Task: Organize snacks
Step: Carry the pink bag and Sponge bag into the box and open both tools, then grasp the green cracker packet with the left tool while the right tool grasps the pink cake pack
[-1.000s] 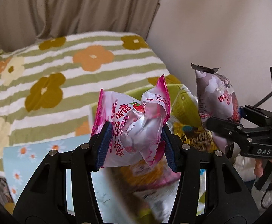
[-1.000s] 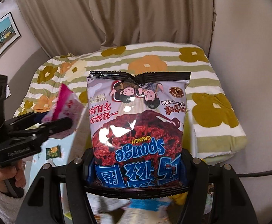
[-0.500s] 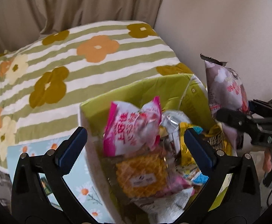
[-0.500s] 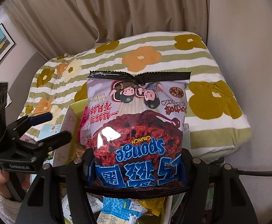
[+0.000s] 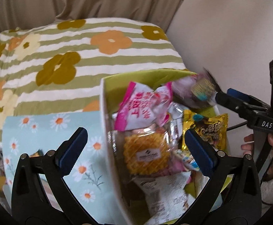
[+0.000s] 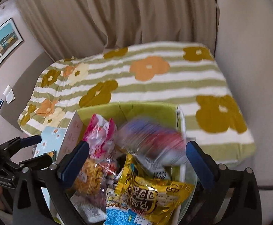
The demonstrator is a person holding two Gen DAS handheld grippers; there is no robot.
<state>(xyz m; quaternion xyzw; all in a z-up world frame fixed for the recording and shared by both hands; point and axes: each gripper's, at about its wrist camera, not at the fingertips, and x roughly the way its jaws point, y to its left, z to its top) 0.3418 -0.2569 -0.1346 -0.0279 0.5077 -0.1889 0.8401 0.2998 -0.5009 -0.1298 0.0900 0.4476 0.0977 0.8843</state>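
Inside the lime-green fabric bin (image 6: 129,110) lie a crinkly pink-and-white candy bag (image 5: 144,105), a glossy gold foil packet (image 6: 155,193) and a clear-wrapped waffle snack (image 5: 145,153); a blurred purple chocolate pouch (image 6: 151,140) sits above them. Both the left gripper (image 5: 134,146) and right gripper (image 6: 136,161) gape wide, empty.

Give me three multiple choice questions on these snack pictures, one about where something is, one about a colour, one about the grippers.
1. Where is the pink pack?
A. on the blanket
B. in the green bin
C. in the left gripper

2. What colour are the gripper pads?
A. blue
B. red
C. white

3. How is the right gripper?
A. shut on a pack
B. open
C. out of view

Answers: 1 B, it lies among the snacks inside the bin. 2 A, the pads show blue. 3 B, its fingers stand wide apart, with a blurred purple pack beyond them.
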